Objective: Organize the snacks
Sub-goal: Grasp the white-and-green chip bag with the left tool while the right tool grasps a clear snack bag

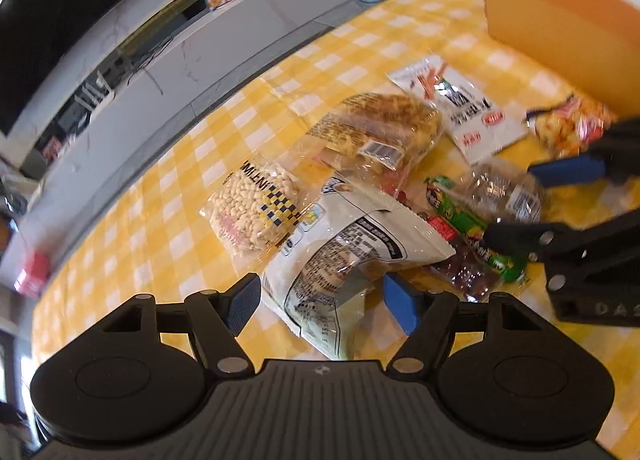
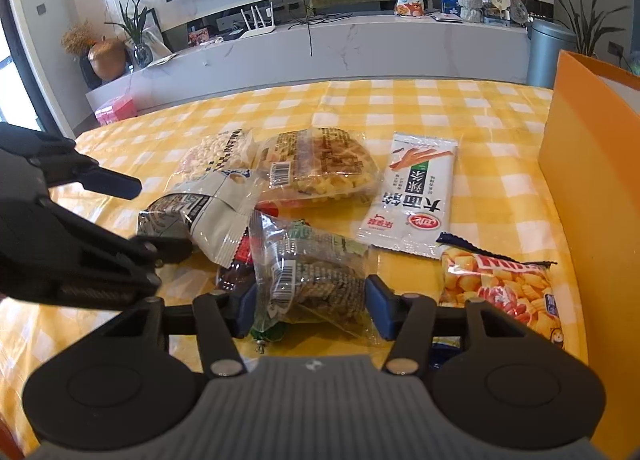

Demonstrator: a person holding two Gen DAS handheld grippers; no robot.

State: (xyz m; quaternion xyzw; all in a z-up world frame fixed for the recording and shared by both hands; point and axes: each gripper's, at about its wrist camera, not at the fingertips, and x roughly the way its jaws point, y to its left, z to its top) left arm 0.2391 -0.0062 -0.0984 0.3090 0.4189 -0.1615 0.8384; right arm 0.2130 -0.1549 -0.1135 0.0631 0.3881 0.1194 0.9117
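The tablecloth (image 2: 400, 108) looks like glossy, smooth vinyl with a yellow check, creased in places. Every snack on it wears shiny plastic film: the peanut bag (image 1: 252, 208) and waffle pack (image 2: 320, 164) are clear and crinkly, the white packet (image 2: 412, 196) right of the waffle pack is smoother, semi-gloss. The box (image 2: 588, 188) further right appears to be matt orange card, though its surface is partly washed out. The gripper bodies are matt black plastic, ribbed at the base, with blue, finely textured pads (image 1: 402, 304).
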